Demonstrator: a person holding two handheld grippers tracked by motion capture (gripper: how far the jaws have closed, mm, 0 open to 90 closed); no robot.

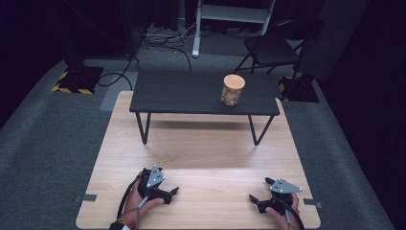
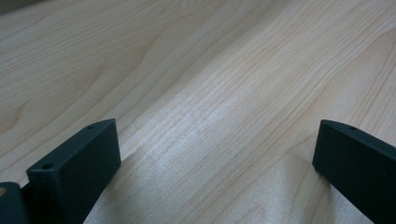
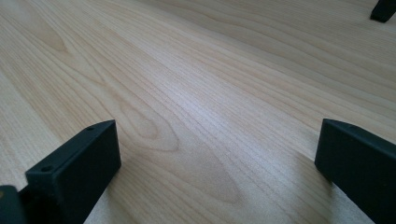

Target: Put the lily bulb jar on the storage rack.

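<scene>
A clear jar (image 1: 232, 90) with a wooden lid and brownish contents stands on the right part of a low black table (image 1: 191, 93), which rests on a light wooden board (image 1: 201, 153). My left gripper (image 1: 168, 180) lies on the board near its front left, held by a hand, jaws wide apart and empty. My right gripper (image 1: 259, 189) lies near the front right, also open and empty. In the left gripper view, the left gripper (image 2: 217, 140) has bare wood between its jaws. In the right gripper view, the right gripper (image 3: 217, 140) has the same.
The black table stands on thin legs (image 1: 143, 128), one foot (image 3: 383, 9) seen in the right gripper view. Grey carpet (image 1: 48, 143) surrounds the board. Behind are a black chair (image 1: 273, 48), a white stand (image 1: 196, 43), cables (image 1: 158, 40) and striped bases (image 1: 76, 79).
</scene>
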